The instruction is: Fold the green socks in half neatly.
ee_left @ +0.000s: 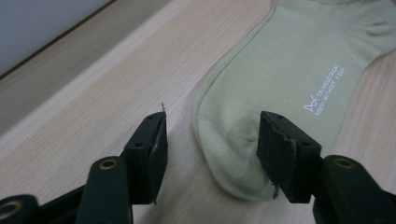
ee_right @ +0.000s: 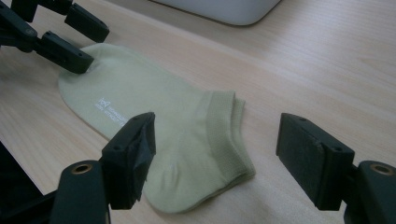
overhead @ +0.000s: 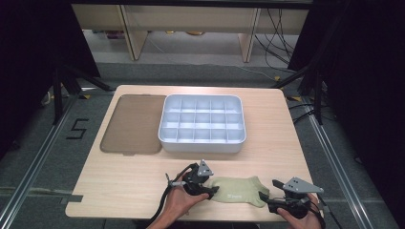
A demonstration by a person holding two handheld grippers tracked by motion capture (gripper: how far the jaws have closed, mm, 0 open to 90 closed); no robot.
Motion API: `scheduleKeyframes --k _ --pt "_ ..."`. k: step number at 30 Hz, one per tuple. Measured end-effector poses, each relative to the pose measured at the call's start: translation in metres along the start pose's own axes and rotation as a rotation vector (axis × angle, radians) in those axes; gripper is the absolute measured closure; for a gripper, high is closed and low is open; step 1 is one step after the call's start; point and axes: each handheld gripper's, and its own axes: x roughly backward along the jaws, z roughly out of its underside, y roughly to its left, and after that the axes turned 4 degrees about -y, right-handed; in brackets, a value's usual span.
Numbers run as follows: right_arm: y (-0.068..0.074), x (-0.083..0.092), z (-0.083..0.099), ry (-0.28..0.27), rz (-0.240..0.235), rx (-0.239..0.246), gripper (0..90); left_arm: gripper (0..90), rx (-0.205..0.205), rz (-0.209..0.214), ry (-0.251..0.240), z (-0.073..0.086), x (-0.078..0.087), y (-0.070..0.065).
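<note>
Item 1: sock (overhead: 237,191). Pale green ankle sock, lying flat on the tabletop (overhead: 143,176) near your edge, between your two hands. White printed lettering on the sole area. In the high view the toe end points toward your left hand and the ribbed cuff toward your right.

Item 2: left tool (overhead: 207,192). You hold it low at the sock's toe end. In the left gripper view (ee_left: 211,144) the toe lies between the two black jaws; one jaw stands over the fabric and the other on bare wood just beside it. The jaws are parted with a gap showing, and the pads do not press on the fabric, so the tool is released, not grasping.

Item 3: right tool (overhead: 266,199). You hold it at the cuff end. In the right gripper view (ee_right: 215,158) its jaws stand wide apart, straddling the cuff and heel; one jaw is over the sock and the other over bare wood well to the side. Released, nothing clamped.

Item 4: compartment tray (overhead: 202,143). White, with a grid of small cells, farther back at the middle of the tabletop.

Item 5: lid (overhead: 131,125). Flat, brownish and translucent, lying just beside the tray on its left.
</note>
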Motion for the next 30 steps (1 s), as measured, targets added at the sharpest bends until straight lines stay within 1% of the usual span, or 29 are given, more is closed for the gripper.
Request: scheduleKeyframes --k 1,2,3,4,5,6,7,8,9,10,11,12,13,14,15,16,17,18,19,20,21,22,23,24,25,26,28,30 --pt "0.000 -0.001 0.000 0.001 -0.002 0.007 29.0 43.6 0.007 0.000 0.005 0.000 -0.001 -0.001" --pt "0.000 -0.001 0.000 0.001 -0.002 0.007 29.0 43.6 0.025 0.002 -0.001 0.000 -0.002 -0.002" --pt "0.000 -0.001 0.000 -0.003 -0.004 0.002 29.0 45.8 0.015 0.002 -0.005 0.000 -0.003 -0.002" --pt "0.000 -0.002 0.001 -0.005 0.005 0.011 29.0 47.9 0.009 0.007 0.006 -0.001 -0.003 -0.002" --pt "0.001 -0.001 0.000 -0.002 0.002 0.009 29.0 53.1 0.006 0.010 0.003 -0.002 -0.004 -0.002" --pt "0.001 -0.001 0.000 -0.002 0.002 0.009 29.0 53.1 0.006 0.013 -0.003 -0.002 -0.005 -0.003" --pt "0.001 -0.001 0.000 -0.005 -0.007 0.002 29.0 57.1 0.007 0.016 0.004 -0.002 -0.005 -0.003" --pt "0.000 -0.001 0.000 -0.008 -0.007 0.016 29.0 60.2 0.019 0.017 -0.001 -0.002 -0.005 -0.005" --pt "0.003 0.000 0.000 -0.002 -0.006 -0.014 29.0 66.3 0.028 0.024 0.007 -0.003 -0.005 -0.007" --pt "0.003 0.000 0.000 0.005 -0.004 -0.011 29.0 69.2 0.028 0.024 0.007 -0.003 -0.005 -0.007" --pt "0.001 -0.002 0.000 -0.008 -0.009 0.010 29.0 72.7 0.018 0.031 0.006 -0.003 -0.005 -0.006" --pt "0.002 -0.001 0.000 -0.007 -0.008 0.004 29.0 75.4 0.025 0.036 0.004 -0.002 -0.005 -0.007" --pt "0.002 -0.001 0.000 -0.007 -0.008 0.004 29.0 75.4 0.031 0.039 -0.005 -0.002 -0.005 -0.007" --pt "0.001 -0.001 0.000 -0.008 -0.012 0.016 29.0 78.2 0.038 0.039 -0.011 -0.001 -0.005 -0.008" --pt "0.004 0.000 0.000 -0.007 -0.008 -0.010 29.0 81.6 0.040 0.039 -0.019 0.000 -0.005 -0.008" --pt "0.004 0.000 0.000 -0.007 -0.008 -0.010 29.0 81.6 0.048 0.037 -0.015 0.000 -0.004 -0.008" --pt "0.003 -0.001 -0.001 -0.011 -0.009 0.011 29.0 82.5 0.055 0.036 -0.022 0.000 -0.004 -0.009" --pt "0.002 0.000 0.000 -0.009 -0.003 0.014 29.0 83.1 0.049 0.037 -0.018 0.000 -0.003 -0.008" --pt "0.002 0.000 0.000 -0.008 -0.003 0.014 29.0 83.4 0.059 0.043 -0.022 0.000 -0.002 -0.008" --pt "0.002 0.000 -0.001 -0.011 -0.003 0.014 29.0 83.6 0.060 0.041 -0.016 0.000 -0.002 -0.008" --pt "0.003 0.000 0.000 -0.011 -0.007 -0.010 29.0 84.0 0.060 0.038 -0.013 0.001 -0.001 -0.008" --pt "0.001 0.000 -0.001 -0.011 -0.002 0.025 29.0 84.0 0.070 0.048 -0.019 0.001 -0.001 -0.009" --pt "0.001 0.000 -0.001 -0.011 -0.002 0.025 29.0 84.0 0.067 0.056 -0.010 0.001 0.001 -0.008" --pt "0.001 0.000 -0.001 -0.015 -0.003 0.024 29.0 84.1 0.074 0.060 -0.017 0.001 0.001 -0.008" --pt "0.003 -0.001 0.000 -0.011 -0.003 -0.003 29.0 84.2 0.083 0.064 -0.016 0.000 0.003 -0.009" --pt "0.002 0.000 -0.001 -0.018 -0.002 0.020 29.0 84.3 0.073 0.072 -0.007 0.000 0.005 -0.008" --pt "0.002 0.000 -0.001 -0.013 -0.006 0.012 29.0 84.4 0.089 0.076 -0.020 -0.002 0.009 -0.008" --pt "0.003 -0.001 -0.001 -0.011 -0.007 0.015 29.0 84.5 0.093 0.089 -0.028 -0.004 0.014 -0.007"
